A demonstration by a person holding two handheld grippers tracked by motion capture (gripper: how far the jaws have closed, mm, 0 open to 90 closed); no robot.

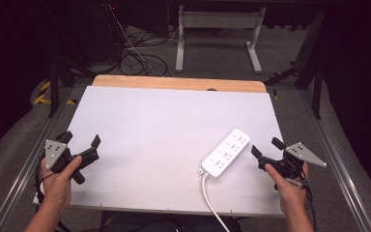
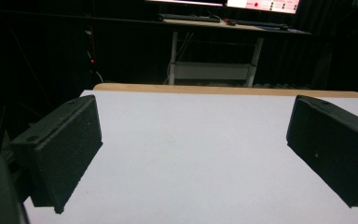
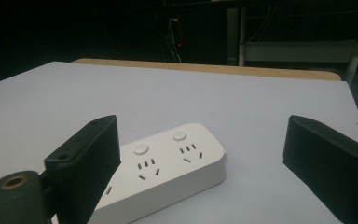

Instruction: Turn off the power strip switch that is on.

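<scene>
A white power strip [image 1: 226,152] lies slantwise on the white table top [image 1: 164,121] at the right, its white cord [image 1: 212,203] running off the near edge. In the right gripper view the power strip [image 3: 168,165] sits low between the jaws, closer to the left one, untouched. My right gripper [image 1: 265,147] is held just right of the strip, open, with nothing in it. At the table's left edge my left gripper [image 1: 83,140] is open too; in its own view the left gripper [image 2: 193,154] has only bare table between wide jaws.
A wooden strip [image 1: 178,83] borders the table's far edge. Beyond it stand a white desk frame [image 1: 217,34] and tangled cables [image 1: 140,60] on the floor. Metal rails [image 1: 335,164] run along both sides of the table.
</scene>
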